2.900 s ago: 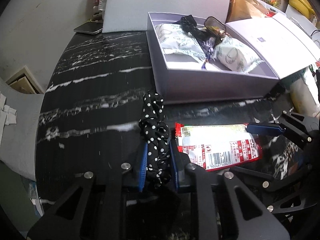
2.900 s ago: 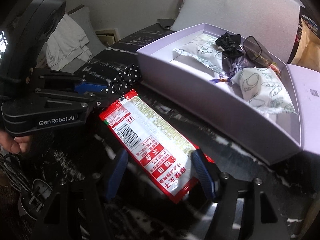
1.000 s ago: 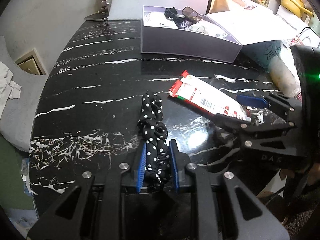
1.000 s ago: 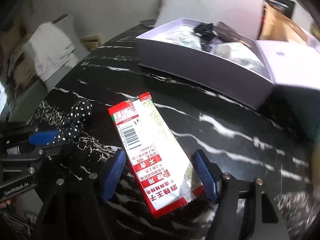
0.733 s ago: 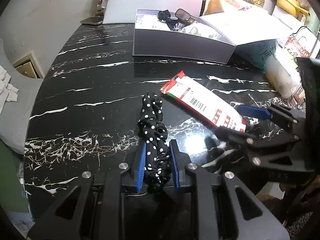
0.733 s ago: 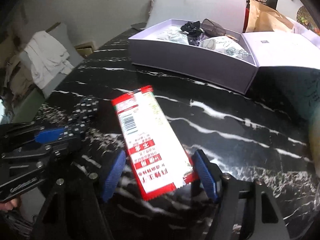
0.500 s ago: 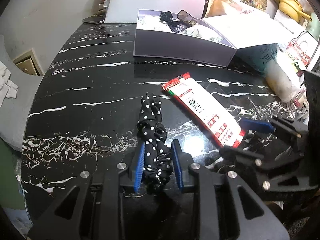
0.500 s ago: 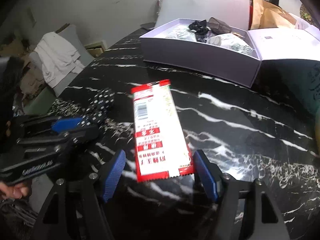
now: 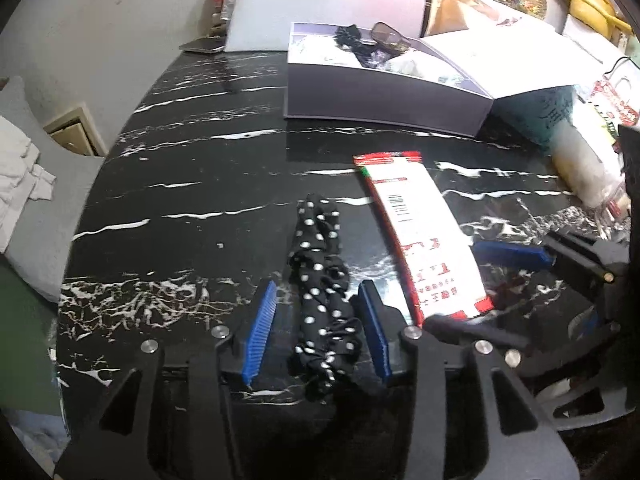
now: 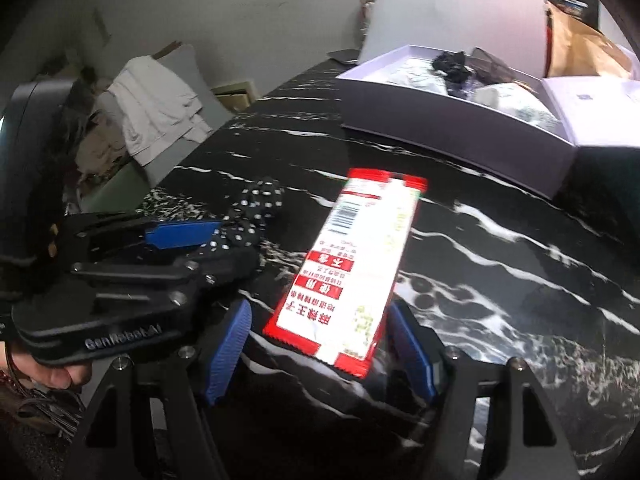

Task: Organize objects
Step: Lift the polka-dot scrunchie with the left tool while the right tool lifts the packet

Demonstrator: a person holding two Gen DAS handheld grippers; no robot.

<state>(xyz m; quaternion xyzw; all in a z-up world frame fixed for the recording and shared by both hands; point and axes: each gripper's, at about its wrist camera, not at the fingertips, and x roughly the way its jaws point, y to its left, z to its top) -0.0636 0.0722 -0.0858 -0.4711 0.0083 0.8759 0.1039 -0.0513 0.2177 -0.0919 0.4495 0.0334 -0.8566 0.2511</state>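
The left gripper [image 9: 318, 328] has its blue pads spread apart, with the black polka-dot scrunchie [image 9: 320, 284] lying on the black marble tabletop [image 9: 192, 184] between them; there are gaps on both sides, so the pads are not pinching the fabric. The right gripper [image 10: 320, 352] is likewise spread wide, straddling the near end of a red-and-white snack packet [image 10: 352, 264] that lies flat on the tabletop and touches neither pad. In the left wrist view the packet [image 9: 424, 236] lies just to the right of the scrunchie, angled away, with its barcode end pointing toward the far side. Seen from the right wrist, the scrunchie [image 10: 248, 216] sits just left of the packet, with one blue pad of the left gripper [image 10: 184, 234] alongside it. Farther back on the tabletop stands an open lavender box [image 9: 380, 92] with its lid [image 9: 508, 60] folded out to the right; inside it are white printed pouches [image 10: 516, 106], a dark scrunchie [image 10: 452, 62] and what appear to be sunglasses [image 9: 390, 36]. A white panel [image 9: 328, 0] leans behind the box, and a phone [image 9: 202, 45] lies at the tabletop's far left corner.
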